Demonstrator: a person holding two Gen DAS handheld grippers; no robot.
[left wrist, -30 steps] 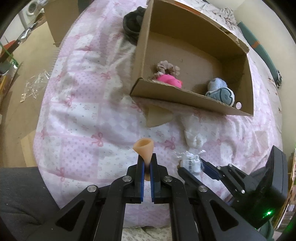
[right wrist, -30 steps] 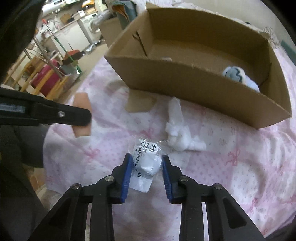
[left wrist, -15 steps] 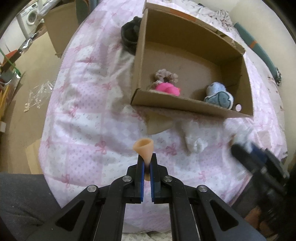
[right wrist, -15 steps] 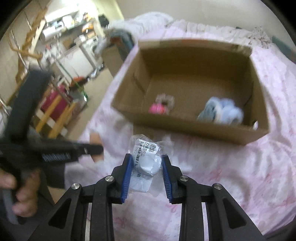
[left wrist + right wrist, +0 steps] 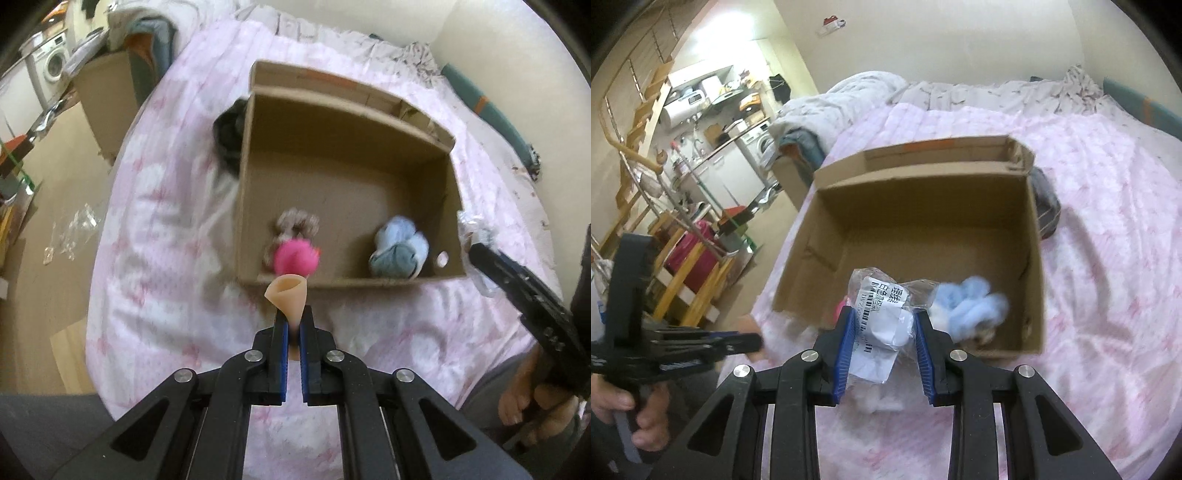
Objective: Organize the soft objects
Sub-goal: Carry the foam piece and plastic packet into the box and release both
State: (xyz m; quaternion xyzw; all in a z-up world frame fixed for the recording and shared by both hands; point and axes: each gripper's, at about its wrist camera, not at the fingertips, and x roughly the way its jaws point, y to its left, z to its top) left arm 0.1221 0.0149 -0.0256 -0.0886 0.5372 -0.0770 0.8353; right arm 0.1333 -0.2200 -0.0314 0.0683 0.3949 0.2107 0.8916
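Note:
My left gripper (image 5: 291,317) is shut on a peach cone-shaped soft piece (image 5: 288,293), held above the bed just before the near wall of the open cardboard box (image 5: 255,177). In the box lie a pink ball (image 5: 297,254) with a beige scrunchie (image 5: 297,223) and a pale blue plush (image 5: 400,251). My right gripper (image 5: 884,325) is shut on a white soft item in a clear labelled bag (image 5: 886,314), held over the box's near edge (image 5: 798,266). The blue plush (image 5: 971,306) shows behind it. The right gripper also shows in the left wrist view (image 5: 476,247).
The box sits on a bed with a pink patterned cover (image 5: 155,258). A dark cloth bundle (image 5: 229,136) lies against the box's far left side, and shows in the right wrist view (image 5: 1045,199). Floor with clear plastic scraps (image 5: 70,236) lies left of the bed.
Both grippers rose and moved toward the box with their objects. The right gripper now holds the bagged item over the box's near edge; the box appears more from above.

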